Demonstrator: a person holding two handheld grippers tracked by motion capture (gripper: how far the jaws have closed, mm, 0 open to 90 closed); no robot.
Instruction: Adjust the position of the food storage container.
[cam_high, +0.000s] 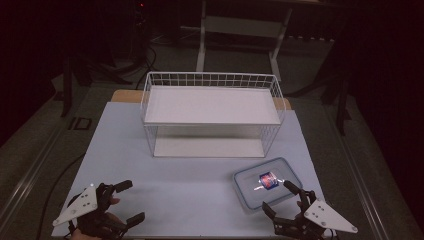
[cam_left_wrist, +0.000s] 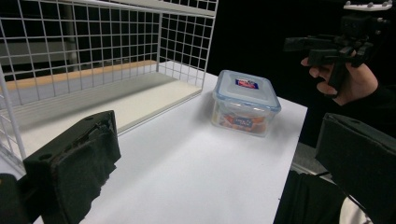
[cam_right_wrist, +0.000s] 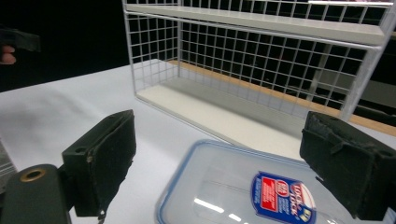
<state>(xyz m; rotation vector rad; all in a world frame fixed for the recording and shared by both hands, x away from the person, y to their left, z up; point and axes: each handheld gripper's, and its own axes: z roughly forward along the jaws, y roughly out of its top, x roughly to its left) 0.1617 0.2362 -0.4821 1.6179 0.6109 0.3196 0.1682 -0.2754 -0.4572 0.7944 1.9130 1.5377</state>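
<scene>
While both grippers' jaws stand apart and empty, the lidded container (cam_high: 268, 183) near the table's (cam_high: 190, 185) front-right corner lies just ahead of the right gripper (cam_high: 281, 196), well apart from the left gripper (cam_high: 129, 201).

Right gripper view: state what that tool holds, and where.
Nothing. The right tool stands open above the clear plastic lidded container, pads not touching it.

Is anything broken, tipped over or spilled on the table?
Nothing stands out. The plastic box sits flat with its lid shut, and the wire shelf stands upright and square. No spills show on the table.

Dark room, grey carpet floor (cam_high: 30, 135), white table frame (cam_high: 240, 25)
</scene>
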